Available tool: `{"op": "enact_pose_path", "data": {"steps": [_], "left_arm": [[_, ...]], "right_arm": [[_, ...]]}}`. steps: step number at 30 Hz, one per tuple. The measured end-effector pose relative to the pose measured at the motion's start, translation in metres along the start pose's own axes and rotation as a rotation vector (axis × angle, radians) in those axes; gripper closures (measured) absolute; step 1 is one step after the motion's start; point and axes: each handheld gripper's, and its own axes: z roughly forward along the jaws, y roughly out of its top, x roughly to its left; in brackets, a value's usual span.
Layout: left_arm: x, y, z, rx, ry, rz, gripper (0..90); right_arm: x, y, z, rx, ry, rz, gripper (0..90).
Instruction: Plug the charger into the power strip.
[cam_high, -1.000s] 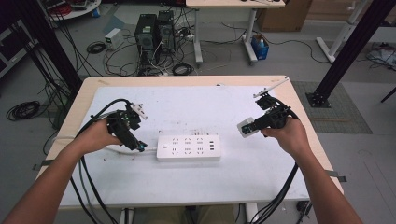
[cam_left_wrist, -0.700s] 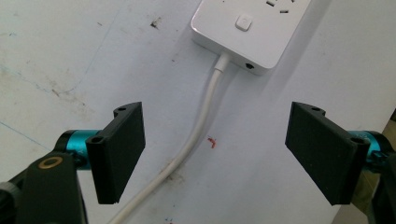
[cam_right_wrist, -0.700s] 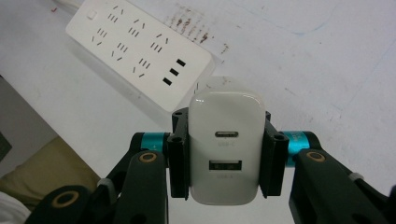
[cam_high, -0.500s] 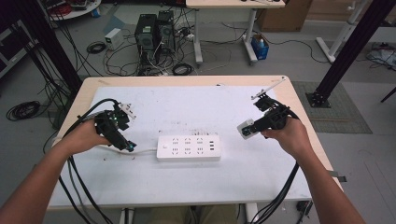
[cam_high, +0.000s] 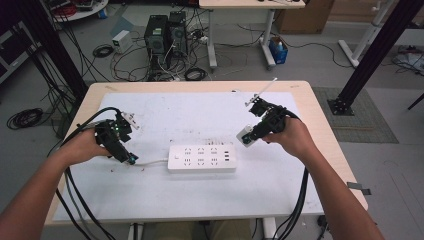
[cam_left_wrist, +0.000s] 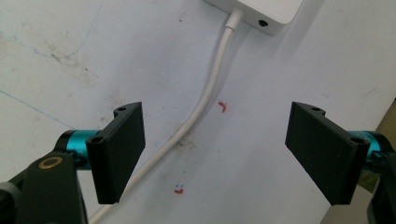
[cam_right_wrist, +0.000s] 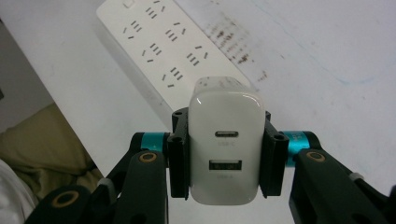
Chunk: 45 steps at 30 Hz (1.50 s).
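Jaws of your right gripper (cam_right_wrist: 225, 156) clamp the white charger (cam_right_wrist: 225, 149) above the power strip (cam_right_wrist: 163, 56) at upper left; your left gripper (cam_left_wrist: 215, 154) stands spread over its cable (cam_left_wrist: 205, 98). Insertion seems pending: next, align prongs, unseen here, with a socket.

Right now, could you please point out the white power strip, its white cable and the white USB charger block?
white power strip (cam_high: 201, 158), high view, middle of its top face.
white cable (cam_left_wrist: 205, 100), left gripper view, mid-length of the cable.
white USB charger block (cam_right_wrist: 225, 149), right gripper view, its port face between the jaws.
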Motion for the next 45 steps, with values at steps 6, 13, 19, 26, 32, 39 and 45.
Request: {"op": "enact_pose_path", "data": {"steps": [6,13,19,26,32,39,45], "left_arm": [[0.004,-0.002,0.002,0.012,-0.01,0.003,20.1],[0.005,-0.007,0.008,0.013,-0.004,0.011,20.1],[0.006,-0.011,0.013,0.005,-0.005,0.0,20.1],[0.006,-0.013,0.018,-0.015,-0.017,0.016,20.1],[0.01,-0.016,0.022,-0.021,-0.023,0.017,20.1],[0.01,-0.018,0.028,-0.058,-0.037,-0.019,20.1],[0.009,-0.017,0.027,-0.063,-0.043,-0.018,20.1]], "right_arm": [[0.012,0.026,0.02,0.057,0.015,-0.153,62.3],[0.023,0.045,0.05,0.147,0.009,-0.282,62.3],[0.031,0.058,0.072,0.198,0.008,-0.368,62.3],[0.037,0.065,0.109,0.299,-0.04,-0.526,62.3],[0.037,0.068,0.118,0.318,-0.043,-0.561,62.4],[0.044,0.073,0.127,0.373,-0.044,-0.689,62.4],[0.05,0.075,0.136,0.441,-0.084,-0.707,62.6]]}}
